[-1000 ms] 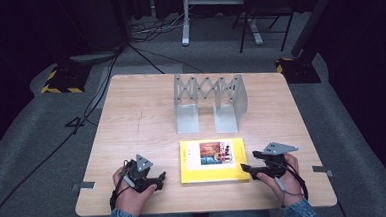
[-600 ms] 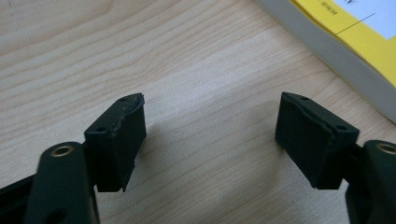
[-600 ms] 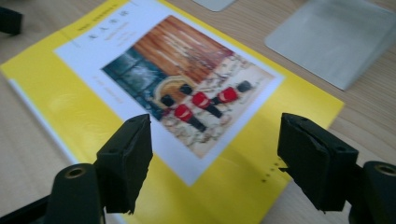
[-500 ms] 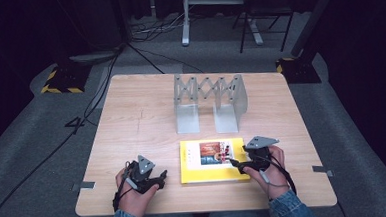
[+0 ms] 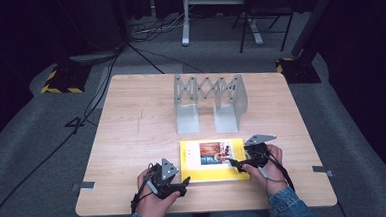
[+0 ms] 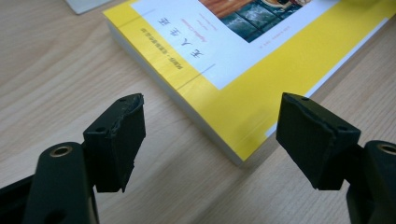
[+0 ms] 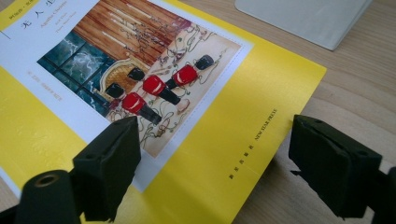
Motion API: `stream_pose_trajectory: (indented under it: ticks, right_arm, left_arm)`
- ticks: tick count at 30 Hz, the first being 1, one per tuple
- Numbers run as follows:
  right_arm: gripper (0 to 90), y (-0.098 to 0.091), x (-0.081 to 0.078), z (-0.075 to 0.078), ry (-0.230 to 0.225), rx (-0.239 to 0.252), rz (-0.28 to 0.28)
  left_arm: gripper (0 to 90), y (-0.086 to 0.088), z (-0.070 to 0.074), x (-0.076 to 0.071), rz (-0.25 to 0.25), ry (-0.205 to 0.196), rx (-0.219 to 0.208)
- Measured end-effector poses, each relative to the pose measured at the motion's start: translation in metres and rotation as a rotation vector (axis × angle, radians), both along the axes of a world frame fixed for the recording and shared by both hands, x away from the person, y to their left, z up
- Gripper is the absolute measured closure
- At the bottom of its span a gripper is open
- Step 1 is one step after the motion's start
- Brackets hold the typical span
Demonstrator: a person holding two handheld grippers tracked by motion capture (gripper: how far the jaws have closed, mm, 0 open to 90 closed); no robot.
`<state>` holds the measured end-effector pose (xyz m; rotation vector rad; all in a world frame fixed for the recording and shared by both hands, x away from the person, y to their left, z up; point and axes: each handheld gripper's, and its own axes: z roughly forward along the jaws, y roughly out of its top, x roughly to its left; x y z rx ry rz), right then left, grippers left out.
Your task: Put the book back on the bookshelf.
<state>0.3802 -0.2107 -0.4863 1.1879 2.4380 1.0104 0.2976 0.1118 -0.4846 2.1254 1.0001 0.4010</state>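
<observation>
A yellow book [image 5: 211,160] with a picture on its cover lies flat near the table's front edge. My left gripper [image 5: 185,181] sits at the book's near left corner, open, its jaws just widened a little. In the left gripper view that corner of the book [image 6: 224,60] lies ahead between the jaws of the left gripper [image 6: 210,135], untouched. My right gripper [image 5: 234,164] reaches over the book's right edge. Its jaws have just been opening. In the right gripper view the right gripper [image 7: 215,154] has one jaw above the cover of the book [image 7: 154,79] and the other above bare wood.
A grey metal folding book rack [image 5: 208,102] stands upright just behind the book, and its foot [image 7: 303,18] shows close to the cover's far corner. The wooden table [image 5: 131,121] stretches to the left. Cables and stands lie on the floor beyond.
The left hand has slid right toward the book's near left corner. The right hand has moved left, over the book's right edge, and its jaws stand wider.
</observation>
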Motion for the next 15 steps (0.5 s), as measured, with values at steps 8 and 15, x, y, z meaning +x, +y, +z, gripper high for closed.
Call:
stream_pose_trajectory:
  ticks: [8, 15]
  right_arm:
    - [12.2, 0.002, 0.002, -0.002, 0.028, 0.016, -0.019]
    - [11.1, 0.0, 0.002, -0.005, 0.065, 0.05, -0.039]
  left_arm:
    - [20.2, -0.026, -0.012, 0.003, -0.055, 0.024, 0.054]
    - [17.1, -0.028, -0.017, 0.003, -0.03, 0.06, 0.07]
